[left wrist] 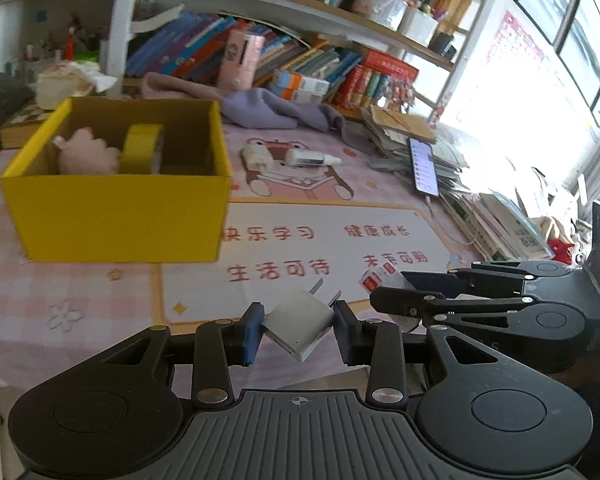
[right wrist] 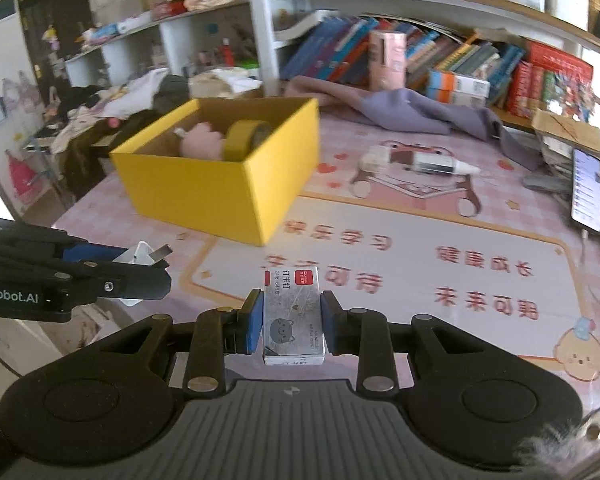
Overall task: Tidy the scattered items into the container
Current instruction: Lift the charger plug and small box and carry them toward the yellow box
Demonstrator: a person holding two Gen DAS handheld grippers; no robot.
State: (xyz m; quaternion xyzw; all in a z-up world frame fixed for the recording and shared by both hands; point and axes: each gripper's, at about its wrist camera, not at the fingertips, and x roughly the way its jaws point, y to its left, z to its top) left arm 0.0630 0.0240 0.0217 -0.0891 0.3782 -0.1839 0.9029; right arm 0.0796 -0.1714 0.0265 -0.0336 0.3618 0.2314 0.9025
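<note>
My left gripper (left wrist: 299,330) is shut on a white plug charger (left wrist: 298,323), held tilted with its prongs up. My right gripper (right wrist: 292,322) is shut on a small grey staple box (right wrist: 293,316) with a red label. Both hang above the pink desk mat. The yellow box (left wrist: 116,216) stands open at the far left, also seen as the yellow box (right wrist: 224,196) in the right wrist view; it holds a pink plush (left wrist: 86,156) and a yellow tape roll (left wrist: 142,148). Beyond it on the mat lie a white glue bottle (left wrist: 312,158) and a small cream item (left wrist: 256,156).
A lilac cloth (left wrist: 268,110) lies behind the mat before a shelf of books. A phone (left wrist: 424,168) rests on stacked papers at the right. Clothes are piled at the left (right wrist: 100,112). The right gripper shows at the right (left wrist: 480,300) of the left wrist view.
</note>
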